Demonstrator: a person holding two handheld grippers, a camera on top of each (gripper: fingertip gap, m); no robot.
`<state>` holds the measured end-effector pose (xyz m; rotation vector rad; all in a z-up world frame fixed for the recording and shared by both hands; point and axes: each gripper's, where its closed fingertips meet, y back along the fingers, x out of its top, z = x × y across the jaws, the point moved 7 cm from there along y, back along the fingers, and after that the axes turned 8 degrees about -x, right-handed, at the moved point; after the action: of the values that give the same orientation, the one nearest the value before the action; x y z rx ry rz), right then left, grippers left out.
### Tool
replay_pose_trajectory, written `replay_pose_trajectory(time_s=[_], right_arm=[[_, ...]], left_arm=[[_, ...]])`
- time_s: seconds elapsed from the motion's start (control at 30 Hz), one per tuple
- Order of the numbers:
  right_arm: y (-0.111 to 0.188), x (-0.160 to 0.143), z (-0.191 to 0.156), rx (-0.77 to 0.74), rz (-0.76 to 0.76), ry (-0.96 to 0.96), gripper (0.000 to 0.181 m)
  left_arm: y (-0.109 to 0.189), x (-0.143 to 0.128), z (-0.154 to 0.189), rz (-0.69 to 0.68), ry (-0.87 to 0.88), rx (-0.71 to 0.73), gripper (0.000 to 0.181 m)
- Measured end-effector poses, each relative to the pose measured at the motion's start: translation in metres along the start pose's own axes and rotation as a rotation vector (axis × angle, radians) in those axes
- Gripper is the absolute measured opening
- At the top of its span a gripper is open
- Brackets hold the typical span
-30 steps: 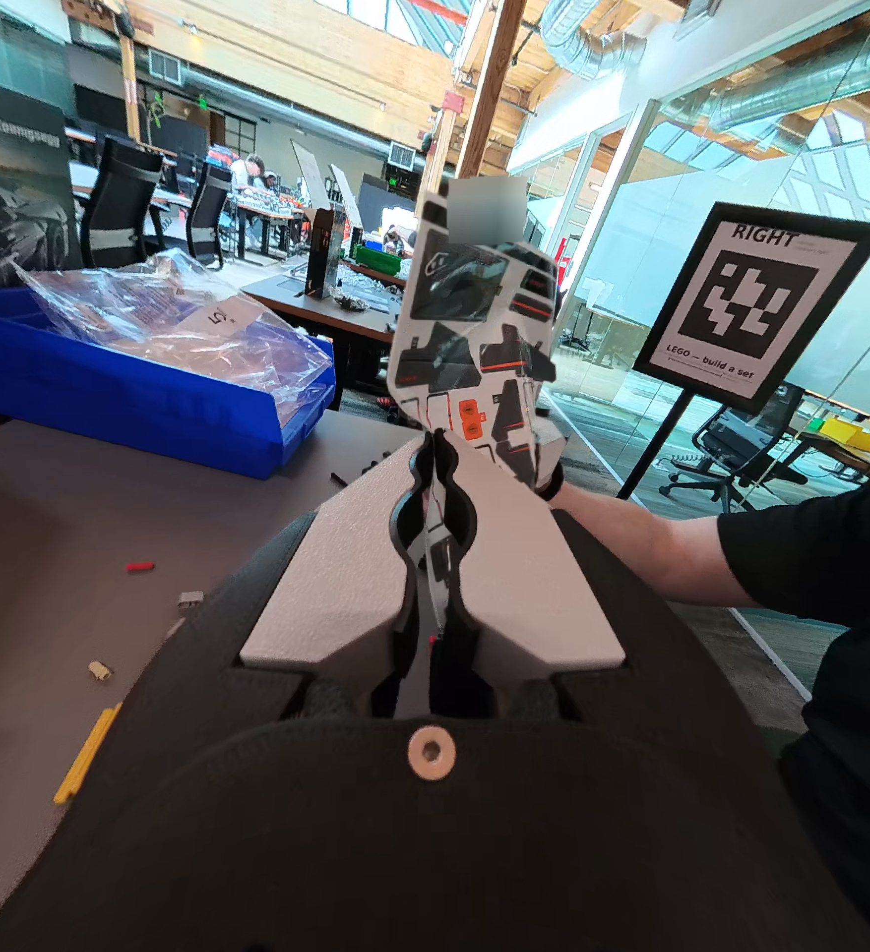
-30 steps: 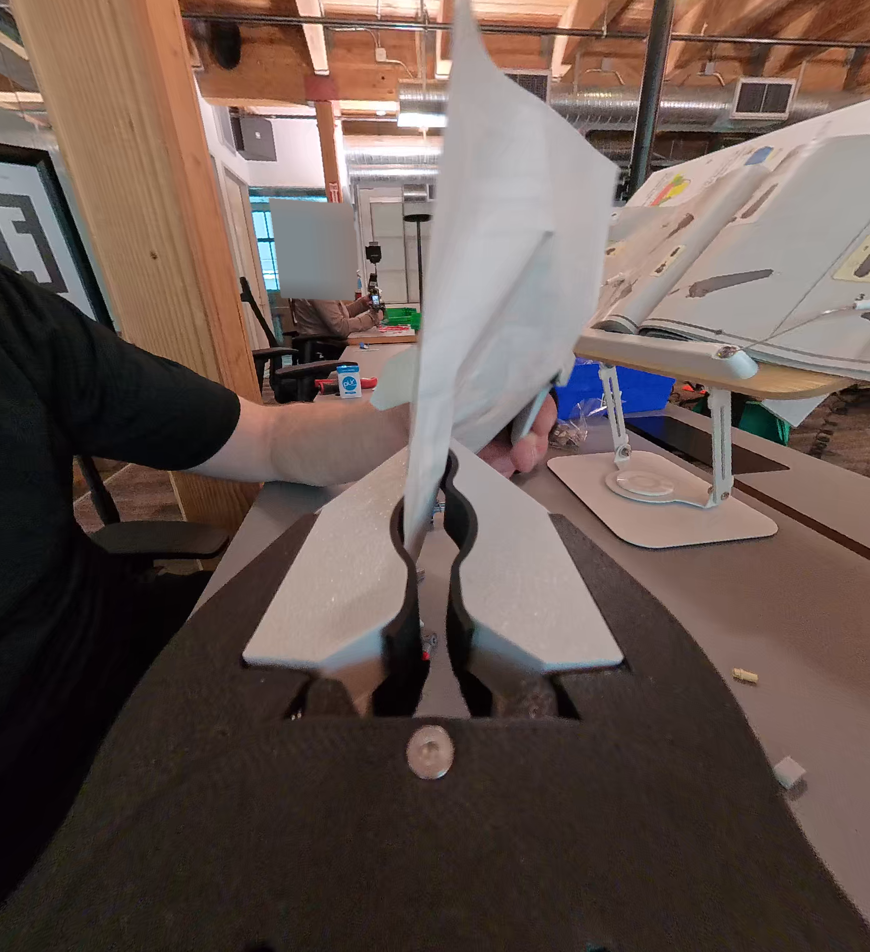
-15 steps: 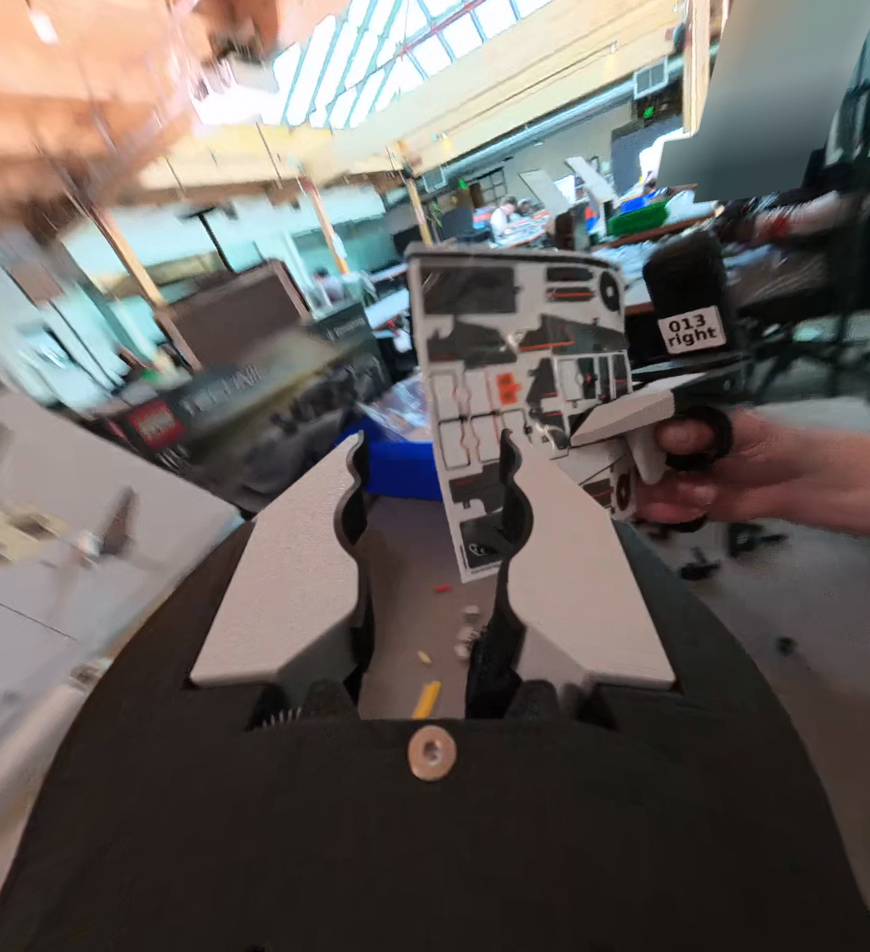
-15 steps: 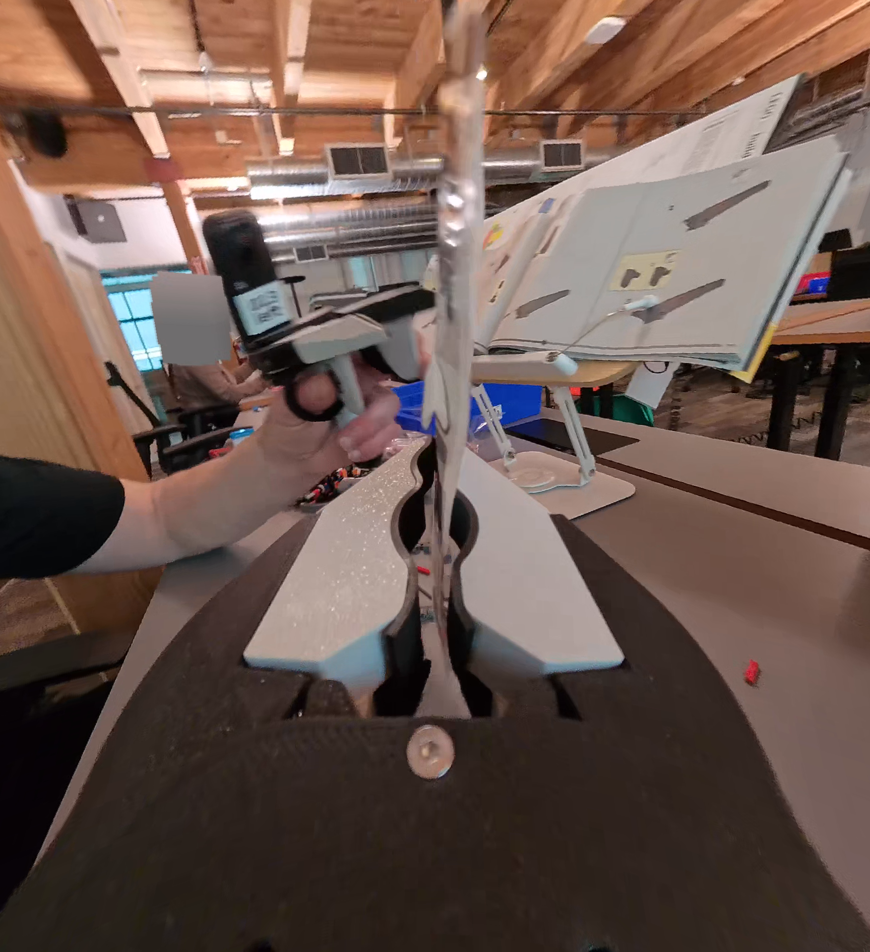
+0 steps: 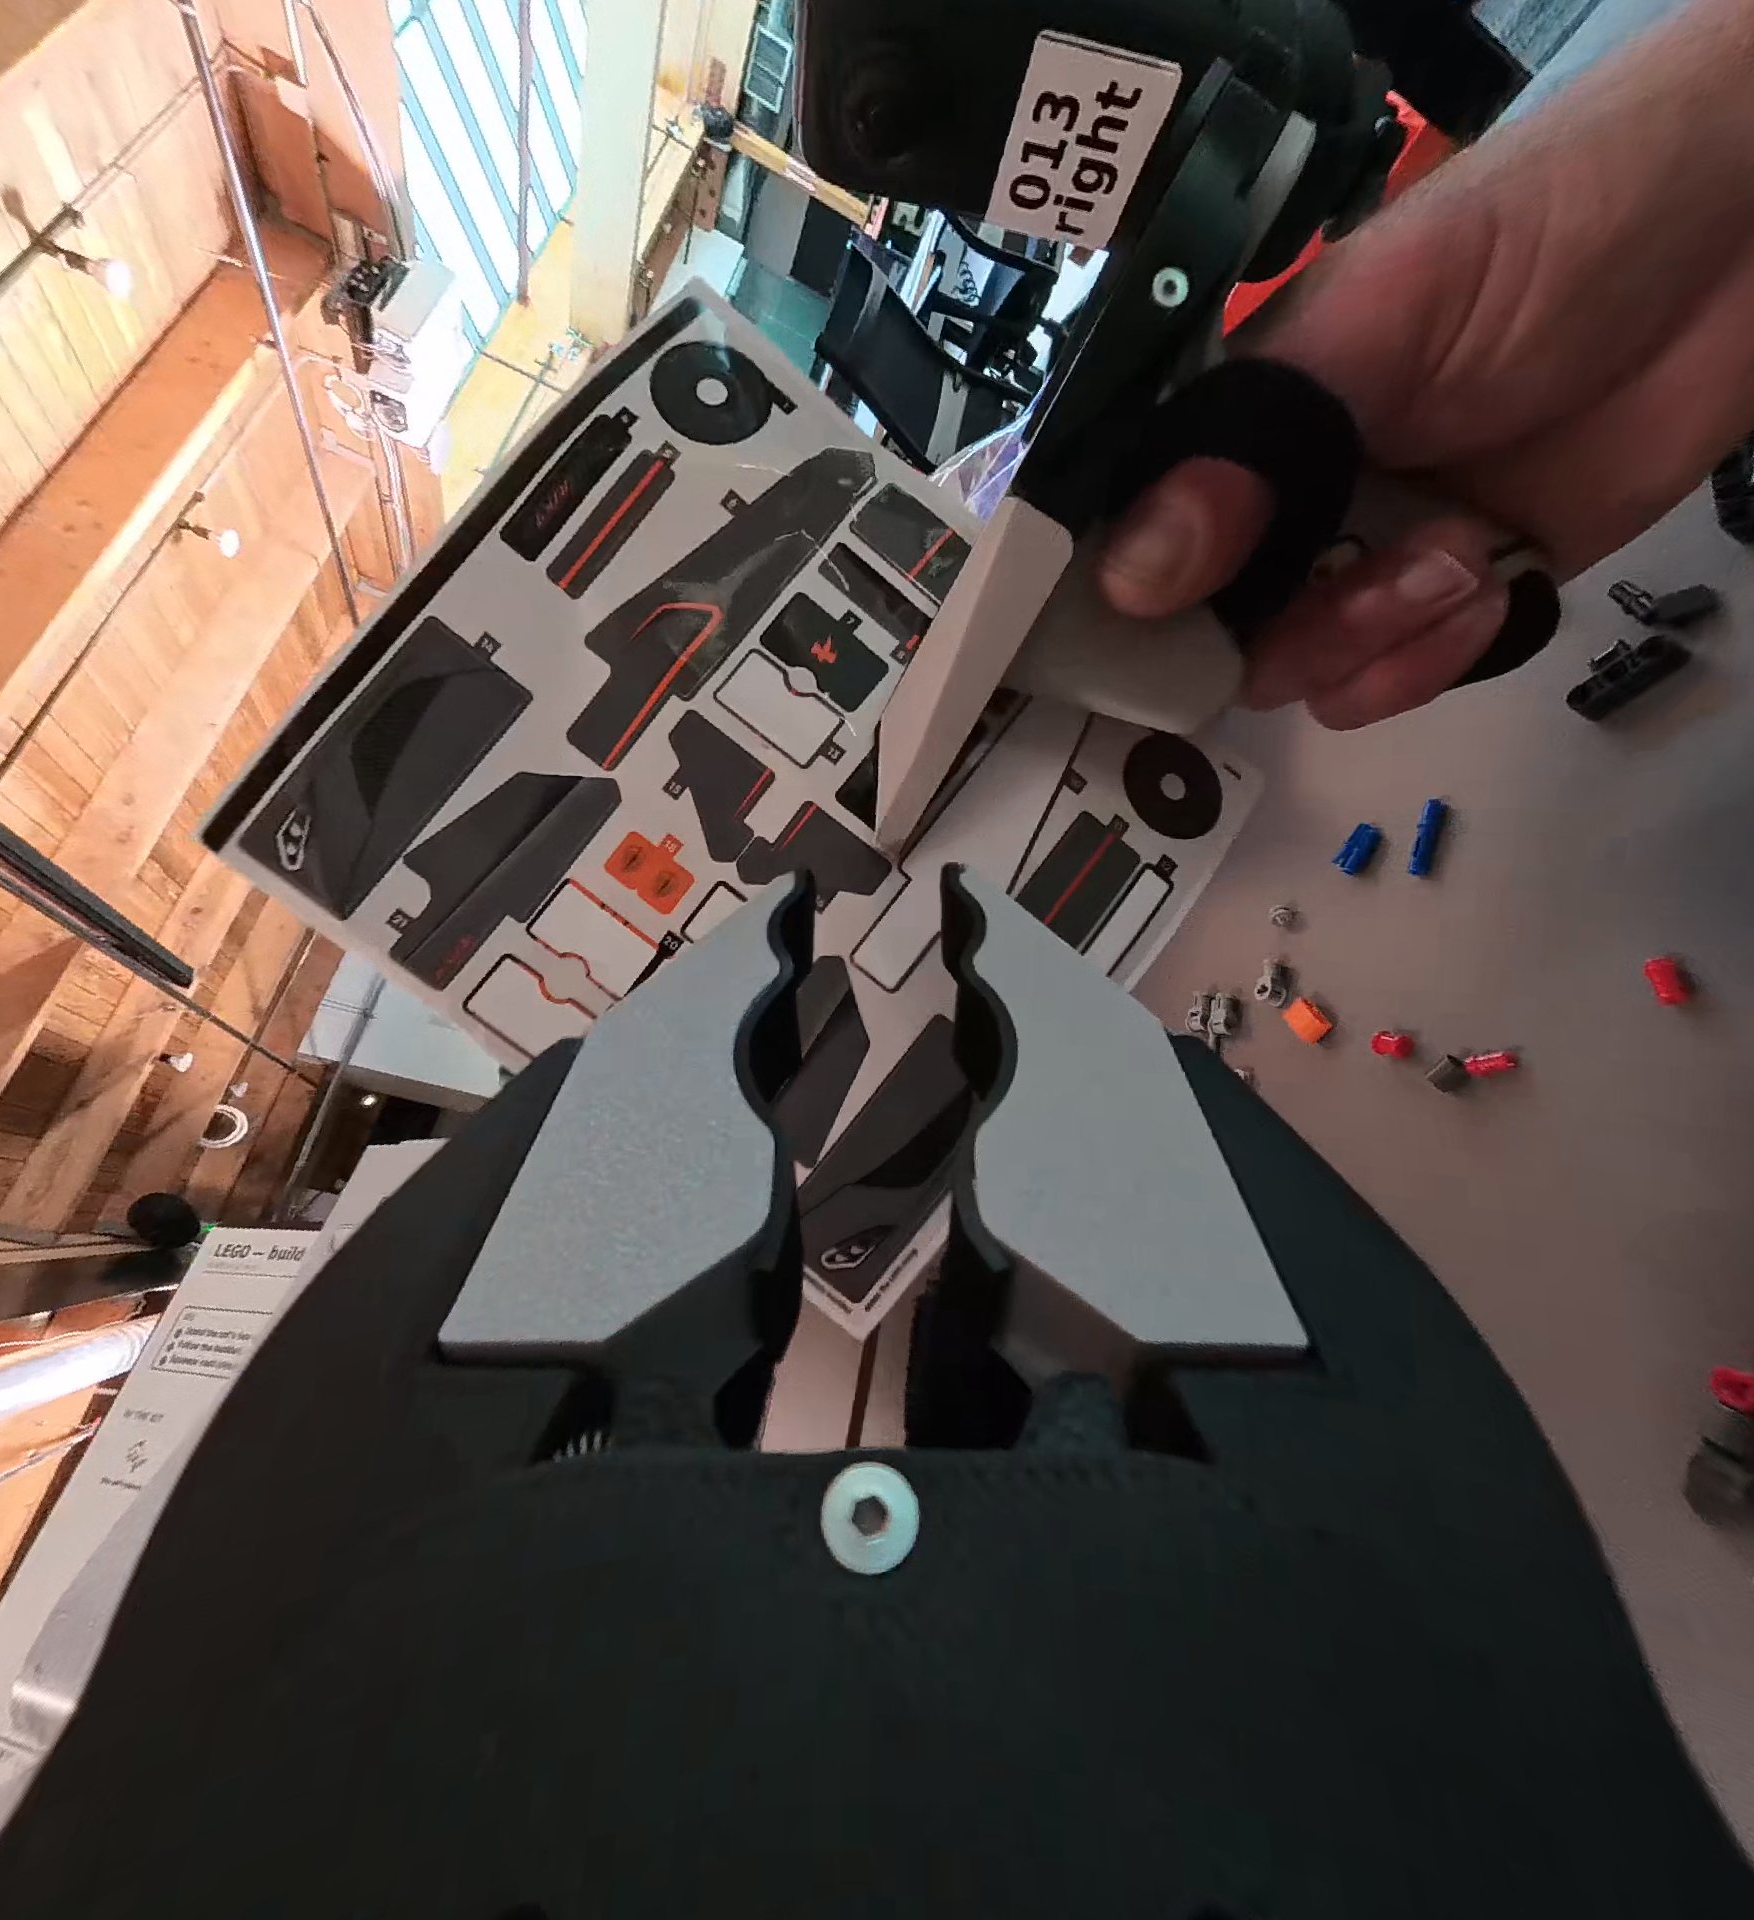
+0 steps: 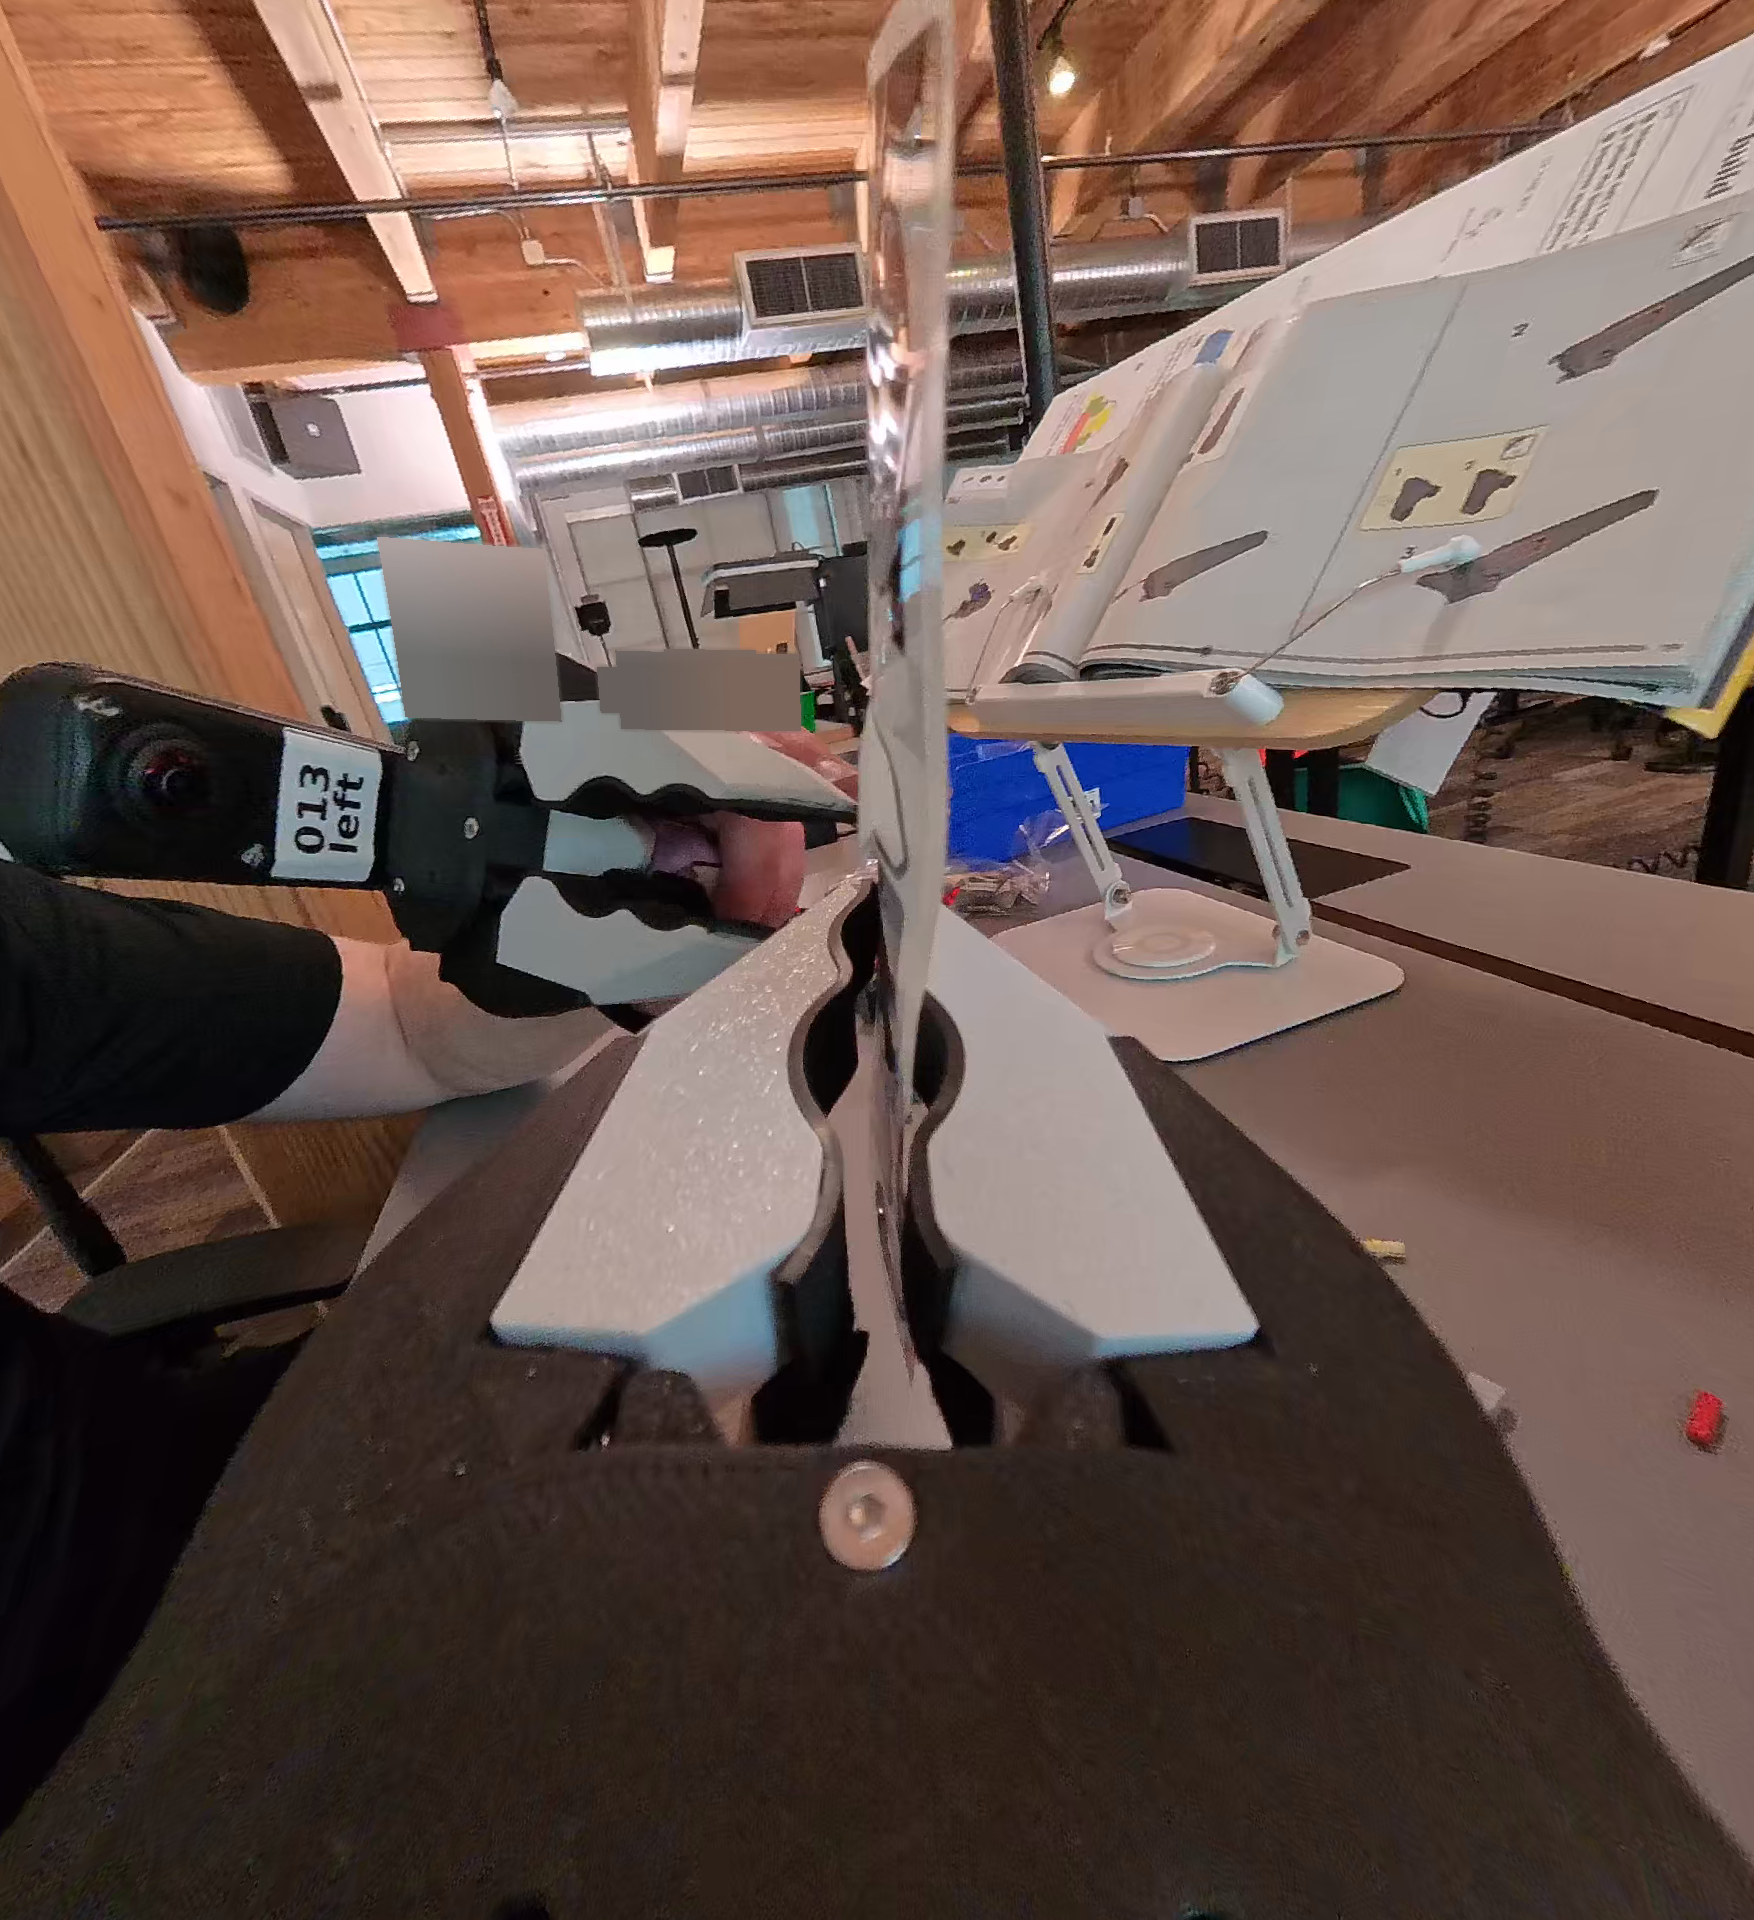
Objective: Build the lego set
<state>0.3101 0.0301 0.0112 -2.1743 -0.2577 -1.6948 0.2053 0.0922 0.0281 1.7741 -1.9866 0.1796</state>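
Note:
A white sticker sheet printed with black, red and orange shapes hangs in the air. My right gripper is shut on it, and in the right wrist view the sheet stands edge-on between the fingers. In the left wrist view the right gripper clamps the sheet's middle, held by a hand. My left gripper is open and empty, facing the sheet's printed side. From the right it shows at the left, its tips close to the sheet.
An open instruction book rests on a white stand at the back right, with a blue bin behind. Small loose pieces lie on the grey table: blue pins, red ones, black ones. A wooden pillar stands left. The grippers are tip to tip, or close to it.
My left gripper let go of the sticker sheet, opened, swung round and rolled to face its printed side. My right gripper kept its hold, and the sheet now stands straighter.

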Motion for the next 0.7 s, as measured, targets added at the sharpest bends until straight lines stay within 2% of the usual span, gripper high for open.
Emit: replay_pose_trajectory(time_s=[0.33,0.7], right_arm=[[-0.0029,-0.003,-0.004,0.034,-0.028,-0.01,0.0],[-0.0042,-0.007,-0.0106,0.085,-0.078,0.024,0.0]], left_arm=[[-0.0027,-0.0044,0.0018,-0.009,0.019,-0.025,0.016],[0.0034,-0.0046,0.0019,0.008,0.001,-0.133,0.01]])
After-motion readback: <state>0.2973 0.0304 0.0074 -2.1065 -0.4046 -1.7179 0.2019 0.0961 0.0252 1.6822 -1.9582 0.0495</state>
